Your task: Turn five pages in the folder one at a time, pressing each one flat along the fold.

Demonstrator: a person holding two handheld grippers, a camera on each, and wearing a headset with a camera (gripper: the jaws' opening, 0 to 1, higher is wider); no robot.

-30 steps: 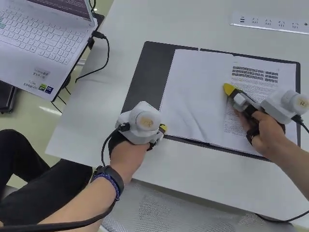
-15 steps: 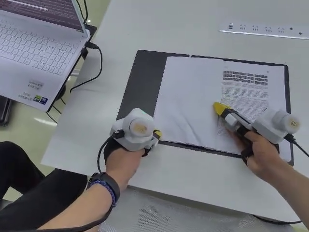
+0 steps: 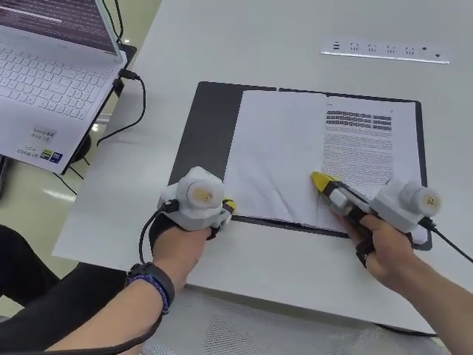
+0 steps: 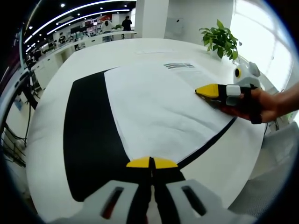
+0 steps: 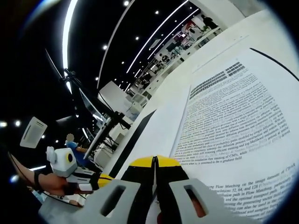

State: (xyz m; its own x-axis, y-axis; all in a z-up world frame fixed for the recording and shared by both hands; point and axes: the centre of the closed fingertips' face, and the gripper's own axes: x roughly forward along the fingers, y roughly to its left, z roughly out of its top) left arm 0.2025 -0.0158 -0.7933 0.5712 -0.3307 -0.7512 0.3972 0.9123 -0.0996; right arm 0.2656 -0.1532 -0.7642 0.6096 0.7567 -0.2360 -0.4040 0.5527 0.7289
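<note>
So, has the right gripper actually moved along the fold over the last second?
Yes. Against the dark print block at the top, the right gripper has slid down the fold toward the folder's near edge.

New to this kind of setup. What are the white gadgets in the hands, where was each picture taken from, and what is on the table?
No robot: a person holds a two-jaw tool in each hand. The wide picture comes from a headset camera looking down; the two round ones come from cameras riding on the tools, looking along their yellow-tipped jaws. On the table lies an open black folder, a blank page turned left, a printed page on the right. The left tool, jaws shut, rests at the folder's near edge. The right tool, also shut, presses its tip on the paper by the fold. Neither holds anything. A laptop and a power strip sit nearby.
</note>
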